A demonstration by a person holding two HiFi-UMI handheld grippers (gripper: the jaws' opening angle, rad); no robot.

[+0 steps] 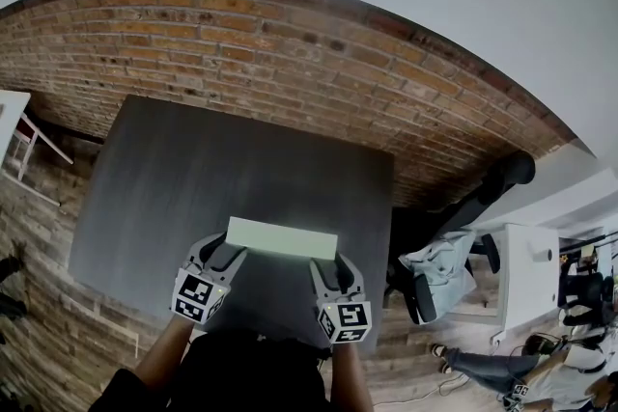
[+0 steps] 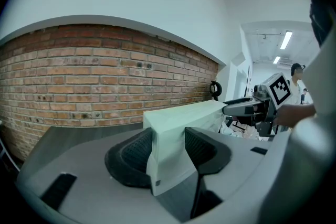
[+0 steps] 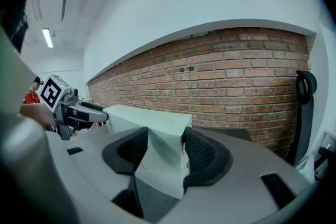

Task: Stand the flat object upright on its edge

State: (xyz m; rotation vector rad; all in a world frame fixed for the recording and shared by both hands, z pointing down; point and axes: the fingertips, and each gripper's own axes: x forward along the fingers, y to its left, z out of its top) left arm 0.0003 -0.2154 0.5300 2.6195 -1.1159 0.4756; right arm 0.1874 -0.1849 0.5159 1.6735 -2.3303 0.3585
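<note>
Over grey table, box runs lengthwise left-right.

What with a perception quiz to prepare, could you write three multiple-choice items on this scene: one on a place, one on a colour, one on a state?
1. Where on the table is the box?
A. at the far edge
B. at the left corner
C. at the near side, between the two grippers

2. What colour is the box?
A. pale green
B. red
C. black

3. What are the left gripper's fingers doing?
A. standing apart with nothing between them
B. pressing on one end of the box
C. shut together on nothing

Answers:
1 C: the head view shows it close to the person, with the left gripper and the right gripper at its two ends.
2 A: it looks pale green in every view.
3 B: the left gripper view shows both fingers against the box.
</note>
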